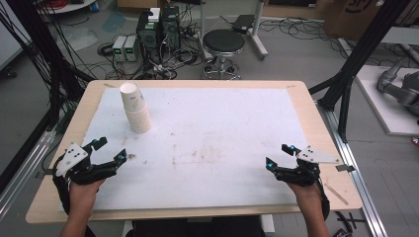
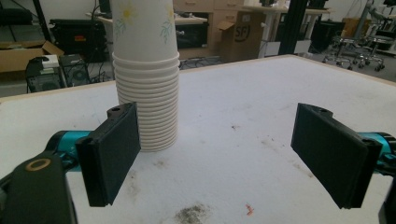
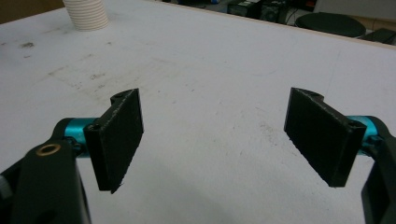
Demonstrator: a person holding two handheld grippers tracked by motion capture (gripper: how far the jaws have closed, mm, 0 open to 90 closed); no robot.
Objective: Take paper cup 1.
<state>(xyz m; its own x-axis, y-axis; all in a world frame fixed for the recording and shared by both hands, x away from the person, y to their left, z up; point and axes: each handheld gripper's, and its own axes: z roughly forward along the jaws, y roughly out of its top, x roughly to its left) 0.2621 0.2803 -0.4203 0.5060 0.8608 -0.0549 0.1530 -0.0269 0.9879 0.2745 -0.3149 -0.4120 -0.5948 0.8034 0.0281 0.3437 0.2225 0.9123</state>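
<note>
With both your hands low at the near edge of the desk [image 1: 306, 106], the stack of paper cups [image 1: 135, 109] is your reference: it stands upright on the white sheet [image 1: 212, 133], toward the far left of it. Your left tool [image 1: 109, 152] sits on the near side of the stack, close but apart from it, jaws spread wide with nothing between them. In the left gripper view the stack [image 2: 146, 79] rises just beyond the left jaw, with a gap between them, and the floral print on the top cup is visible. Your right tool [image 1: 278, 155] is well apart from the stack, across the sheet on the right, jaws also wide open and holding nothing. In the right gripper view the stack's base [image 3: 86, 14] shows far off at the top left corner. The sheet has dirty smudges [image 2: 192, 213] near the left tool. Beyond the stack, off the desk, a black stool [image 1: 224, 43] stands on the floor.
</note>
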